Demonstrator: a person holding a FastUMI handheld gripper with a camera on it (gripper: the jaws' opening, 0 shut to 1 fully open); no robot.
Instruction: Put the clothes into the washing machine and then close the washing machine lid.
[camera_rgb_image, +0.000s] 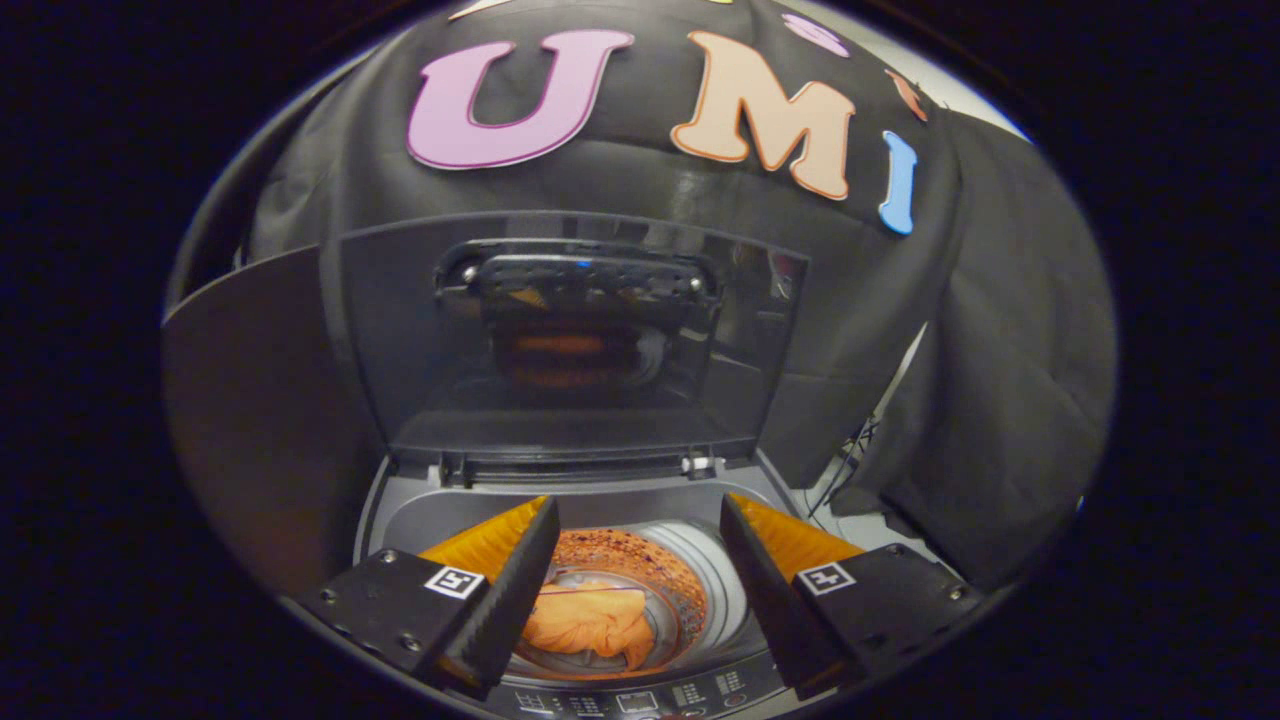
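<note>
Orange clothes (590, 625) down in the drum (680, 590) of the washing machine (560, 500), in a soft crumpled heap. Seen between the two fingers of the claw (635, 590), but lower down, not touching them. Looks light and floppy, easy to squash, not likely to break or slip. Already inside, so probably no need to grab it again.

Lid (570, 340) next. Standing up open behind the drum, hinged at the back of the machine. Dark and see-through, with a handle part (585, 280) near its top edge. Looks stiff and hard, maybe a bit smooth and slippery. Best spot to take hold or push seems to be that top edge by the handle, far from the hinge, so it swings down easily. Could drop fast near the end, so a gentle pull seems wise.

Claw spread wide, with a big gap between the fingers. Nothing held, nothing touched. Hanging just above the front of the machine, near the button panel (640, 700). Lid well beyond the fingers.

Clothes step looks done. Lid closing not yet done.
</note>
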